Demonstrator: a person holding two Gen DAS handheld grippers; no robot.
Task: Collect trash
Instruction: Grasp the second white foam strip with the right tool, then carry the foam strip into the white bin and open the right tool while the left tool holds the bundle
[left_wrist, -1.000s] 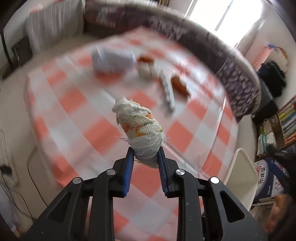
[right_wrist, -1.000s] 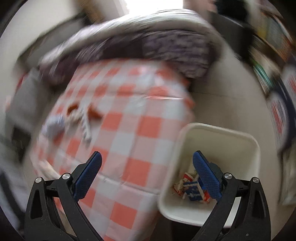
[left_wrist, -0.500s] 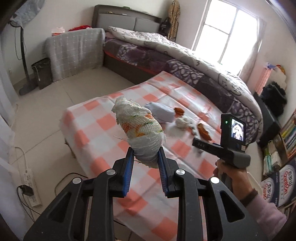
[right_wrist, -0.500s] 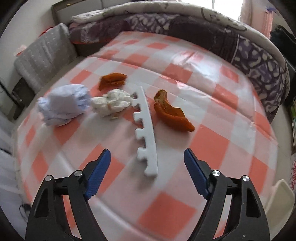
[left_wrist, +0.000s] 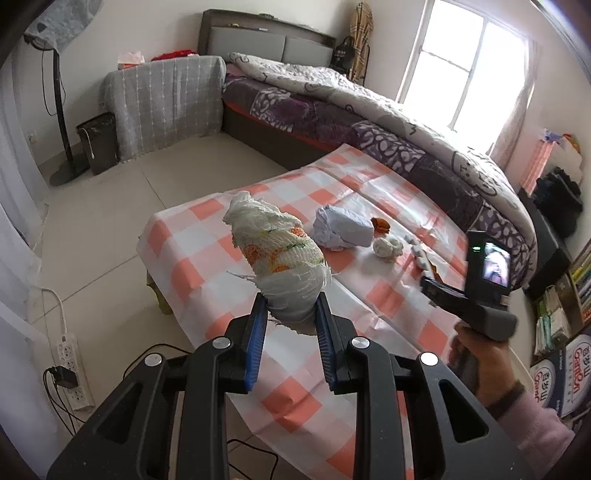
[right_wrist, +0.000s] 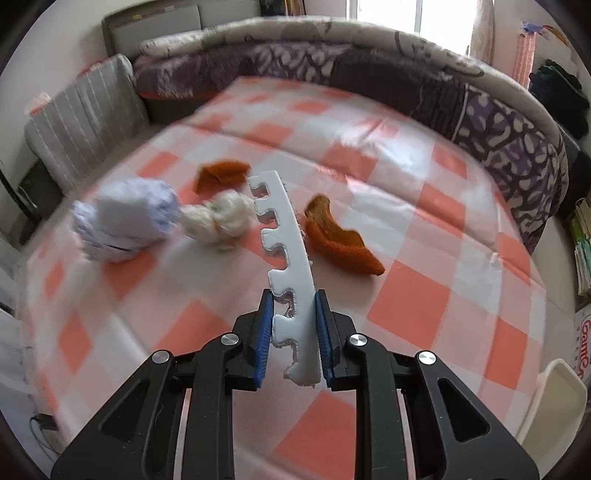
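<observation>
My left gripper (left_wrist: 290, 306) is shut on a white crumpled wad with orange print (left_wrist: 279, 254), held in the air over the near corner of the checked table (left_wrist: 373, 291). My right gripper (right_wrist: 294, 306) is shut on the near end of a white notched foam strip (right_wrist: 286, 236) that lies on the table. Beside the strip lie a pale blue crumpled paper (right_wrist: 123, 219), a white wad (right_wrist: 218, 219) and two orange peels (right_wrist: 341, 245) (right_wrist: 221, 173). The blue paper (left_wrist: 341, 230) and white wad (left_wrist: 386, 247) also show in the left wrist view.
A cream bin (right_wrist: 550, 402) stands off the table's right edge. A bed with a purple quilt (left_wrist: 369, 114) runs behind the table. A black bin (left_wrist: 98, 142), a fan stand and a power strip (left_wrist: 70, 365) are on the floor at left. Shelves stand at right.
My right gripper swung from over the bin to the table and closed on the foam strip. My left gripper pulled back from the table, still holding the wad.
</observation>
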